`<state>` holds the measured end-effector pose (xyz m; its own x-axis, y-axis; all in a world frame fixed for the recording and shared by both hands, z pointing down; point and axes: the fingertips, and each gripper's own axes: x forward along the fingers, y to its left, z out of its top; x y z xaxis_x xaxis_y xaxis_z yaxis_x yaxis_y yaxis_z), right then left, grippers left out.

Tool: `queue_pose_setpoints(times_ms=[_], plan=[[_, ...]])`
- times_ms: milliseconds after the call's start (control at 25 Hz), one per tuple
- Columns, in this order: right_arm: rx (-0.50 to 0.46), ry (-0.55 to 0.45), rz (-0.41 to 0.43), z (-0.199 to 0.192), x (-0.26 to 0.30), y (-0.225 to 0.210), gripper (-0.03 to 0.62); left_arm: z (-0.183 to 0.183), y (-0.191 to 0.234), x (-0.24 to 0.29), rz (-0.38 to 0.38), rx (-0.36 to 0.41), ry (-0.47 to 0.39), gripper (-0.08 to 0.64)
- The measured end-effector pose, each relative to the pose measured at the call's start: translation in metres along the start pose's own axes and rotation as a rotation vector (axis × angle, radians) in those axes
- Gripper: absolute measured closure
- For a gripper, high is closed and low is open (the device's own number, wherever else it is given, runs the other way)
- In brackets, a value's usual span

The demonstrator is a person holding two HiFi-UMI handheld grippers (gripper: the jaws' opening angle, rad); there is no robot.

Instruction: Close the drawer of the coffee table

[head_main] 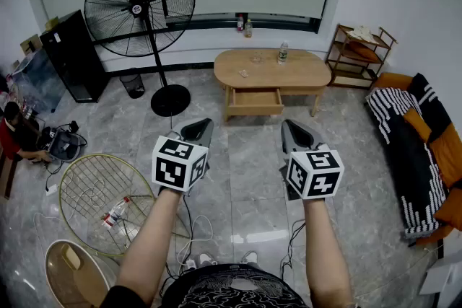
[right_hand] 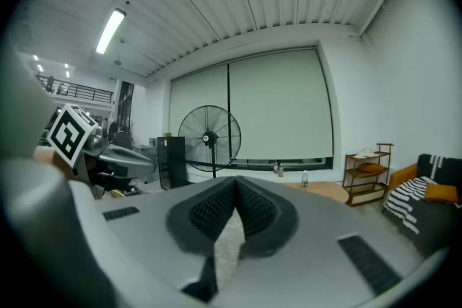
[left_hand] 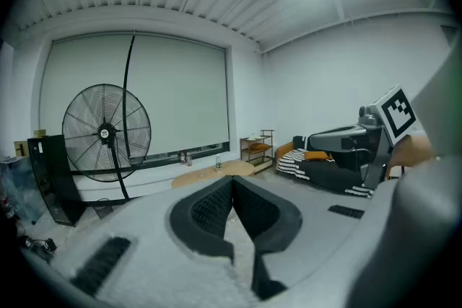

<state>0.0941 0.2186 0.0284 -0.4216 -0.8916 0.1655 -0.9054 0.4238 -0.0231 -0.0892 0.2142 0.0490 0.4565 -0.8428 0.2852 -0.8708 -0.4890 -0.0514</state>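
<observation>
Holding the left claw (head_main: 201, 129) and right claw (head_main: 291, 129) pressed together, empty and aimed ahead, likely for pushing, since the open drawer (head_main: 254, 99) juts from the table (head_main: 307, 70) far across the floor (head_main: 245, 162), well apart.

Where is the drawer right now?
In the head view, top centre: the drawer sticks out under the coffee table, right of the fan.

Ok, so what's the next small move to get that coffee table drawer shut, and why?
Probably step forward toward the table. Its drawer stands pulled out, while the left tool and right tool are both shut, empty and far short of it, with floor between. Neither can push the drawer front from here.
</observation>
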Motion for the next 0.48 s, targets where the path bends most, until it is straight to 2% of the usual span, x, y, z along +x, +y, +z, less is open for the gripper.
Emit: queue_pose_setpoints(times_ms=[320,480], plan=[[0.02,0.003,-0.003,-0.01,-0.001,-0.013,0.582,0.005,-0.012,0.013,-0.005,0.013,0.008,0.552],[0.03,0.009,0.013,-0.015,-0.005,-0.023,0.539,0.007,-0.025,0.022,-0.004,0.016,0.01,0.552]])
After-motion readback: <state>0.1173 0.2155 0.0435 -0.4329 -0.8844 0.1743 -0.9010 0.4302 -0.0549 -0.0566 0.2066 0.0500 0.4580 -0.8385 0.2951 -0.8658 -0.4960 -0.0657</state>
